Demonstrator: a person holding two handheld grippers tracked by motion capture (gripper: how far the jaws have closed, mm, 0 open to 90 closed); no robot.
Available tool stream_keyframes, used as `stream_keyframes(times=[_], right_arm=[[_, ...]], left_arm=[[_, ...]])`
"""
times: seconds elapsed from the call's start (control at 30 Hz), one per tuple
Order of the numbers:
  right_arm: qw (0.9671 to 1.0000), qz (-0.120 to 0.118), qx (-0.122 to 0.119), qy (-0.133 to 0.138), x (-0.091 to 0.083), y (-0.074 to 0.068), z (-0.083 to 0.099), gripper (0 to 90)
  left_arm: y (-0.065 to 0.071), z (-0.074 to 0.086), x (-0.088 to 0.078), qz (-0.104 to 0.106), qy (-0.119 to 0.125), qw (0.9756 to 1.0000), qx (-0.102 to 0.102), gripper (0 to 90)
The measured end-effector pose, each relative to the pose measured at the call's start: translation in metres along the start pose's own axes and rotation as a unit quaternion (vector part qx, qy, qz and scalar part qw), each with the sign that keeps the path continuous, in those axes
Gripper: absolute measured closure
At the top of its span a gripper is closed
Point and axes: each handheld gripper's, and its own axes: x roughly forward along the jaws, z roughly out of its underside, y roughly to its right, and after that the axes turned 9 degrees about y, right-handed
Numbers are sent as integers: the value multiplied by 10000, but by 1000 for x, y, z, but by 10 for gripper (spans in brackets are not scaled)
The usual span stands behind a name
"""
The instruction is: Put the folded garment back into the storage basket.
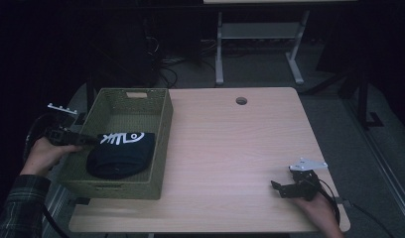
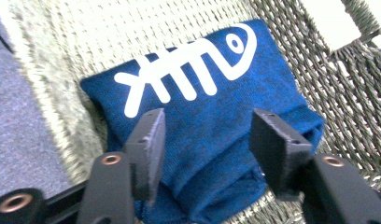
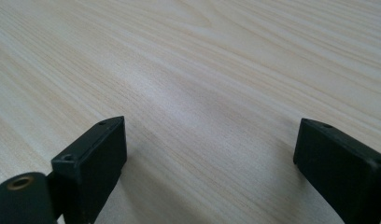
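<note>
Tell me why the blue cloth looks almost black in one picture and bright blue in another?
High view: dim room, so the folded cloth in the basket looks dark. Left gripper view: close and brightly exposed, clearly blue. Right gripper view: bright table, near jaws blurred.

Knitted cloth (image 2: 212, 112), woven basket (image 1: 163, 129), matt wooden table (image 1: 240, 148)
</note>
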Motion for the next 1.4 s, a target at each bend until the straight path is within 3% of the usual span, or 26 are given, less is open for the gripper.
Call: stream_keyframes(times=[0.17, 0.2, 0.43, 0.97, 1.27, 1.4], right_arm=[[10000, 0, 0, 0, 0, 0, 0, 93], [10000, 0, 1, -1, 0, 0, 0, 93], [10000, 0, 1, -2, 0, 0, 0, 92], [10000, -4, -6, -7, 0, 0, 0, 92], [10000, -5, -8, -6, 0, 0, 0, 92], [10000, -6, -11, -5, 0, 0, 0, 92]], left_arm=[[3, 1, -3, -136, 138, 9998, 59, 333], [5, 1, -3, -159, 170, 9997, 114, 244], [18, -2, -1, -344, 354, 9984, 293, 132], [75, -9, 19, -260, 679, 9956, 586, 131], [100, -18, 28, -207, 879, 9932, 734, 135], [115, -23, 36, -32, 955, 9922, 800, 137]])
